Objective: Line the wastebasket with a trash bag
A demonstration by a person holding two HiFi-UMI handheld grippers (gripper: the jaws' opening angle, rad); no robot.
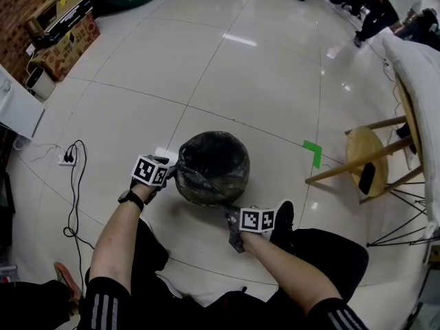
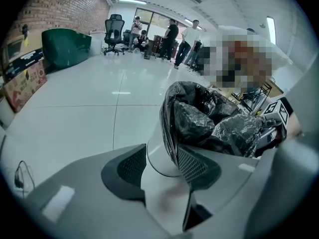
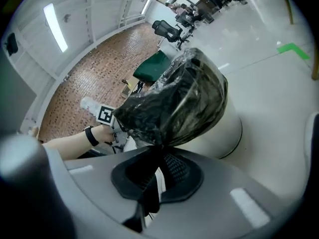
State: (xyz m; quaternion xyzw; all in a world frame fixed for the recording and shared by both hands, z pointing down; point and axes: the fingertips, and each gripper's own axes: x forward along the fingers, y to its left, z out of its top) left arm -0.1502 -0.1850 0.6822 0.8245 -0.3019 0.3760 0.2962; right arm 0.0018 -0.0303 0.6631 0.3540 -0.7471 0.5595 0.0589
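On the tiled floor stands a white wastebasket (image 1: 180, 184) with a black trash bag (image 1: 212, 165) stretched over its mouth. My left gripper (image 1: 167, 173) sits at the left rim. In the left gripper view its jaws (image 2: 162, 168) clamp the white wall (image 2: 157, 151) and the bag's edge (image 2: 169, 113), and crumpled film (image 2: 214, 126) fills the opening. My right gripper (image 1: 234, 227) is low at the near right side. In the right gripper view it (image 3: 158, 171) is shut on a pulled-down fold of the bag (image 3: 174, 101), beside the bare wall (image 3: 224, 133).
A wooden stool (image 1: 368, 158) stands to the right, with a green tape mark (image 1: 313, 151) on the floor between it and the basket. A power strip with cable (image 1: 69, 158) lies to the left. Cardboard boxes (image 1: 65, 29) are far left. Several people (image 2: 172, 36) stand far back.
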